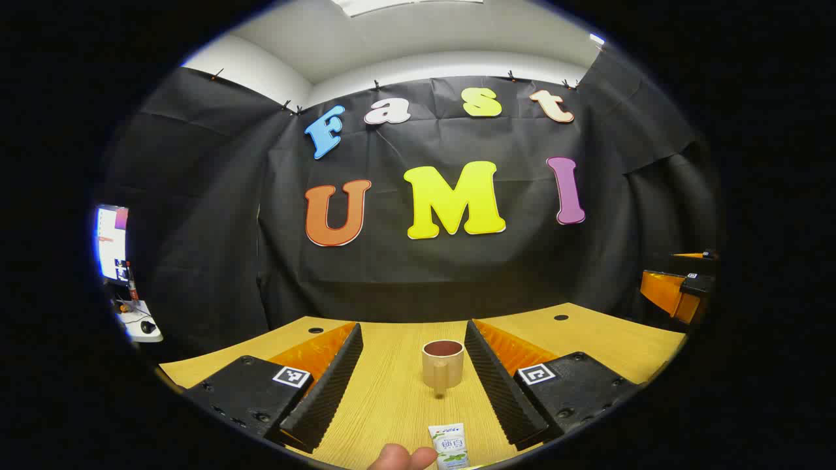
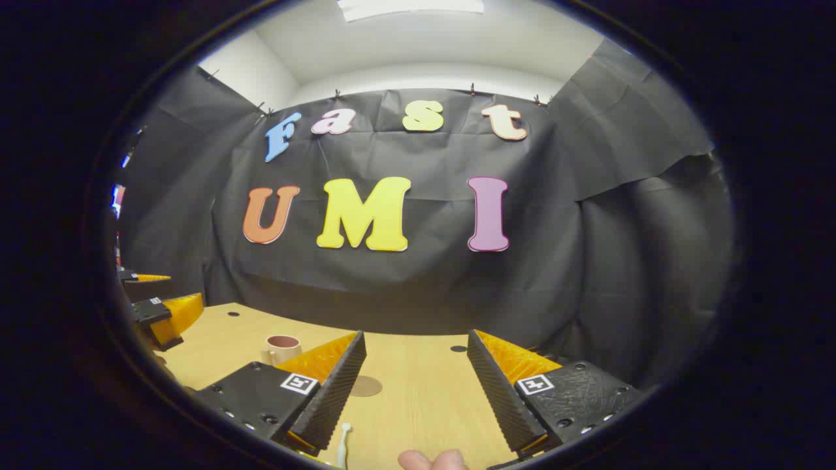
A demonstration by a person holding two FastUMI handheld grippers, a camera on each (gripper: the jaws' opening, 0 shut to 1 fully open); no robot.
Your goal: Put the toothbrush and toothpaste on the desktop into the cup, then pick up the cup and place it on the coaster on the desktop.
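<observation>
Over the wooden desktop (image 1: 392,398): left gripper (image 1: 413,326) spread wide, pinching nothing, lined up on the tan cup (image 1: 443,365), handle turned toward the camera. Just short of the fingers, toothpaste (image 1: 449,445) flat on the wood beside a person's fingertip (image 1: 401,458).

In the right gripper view: right gripper (image 2: 416,334) likewise parted and holding nothing. White toothbrush (image 2: 344,444) flat on the desk by its left finger; round brown coaster (image 2: 366,386) partly hidden behind that finger; the cup standing apart from it, off to the left. Nothing seen sticking out of the cup.

Likely trouble, as a judgement only:
- Thin brush lying flush on the wood, so easily skidding away or snapping out of a shallow pinch.
- Smooth, soft tube prone to slipping or tilting if caught near one end.
- Long items dropped in off-centre, or fingers clipping the rim, enough to tip a light cup.
- Loaded cup top-heavy in the carry, and a small coaster easy to miss or land half on.

Writing: print and a green leaf motif on the tube, too small to make out; square black-and-white marker tags (image 1: 291,376) on the gripper fingers, patterns rather than words.
</observation>
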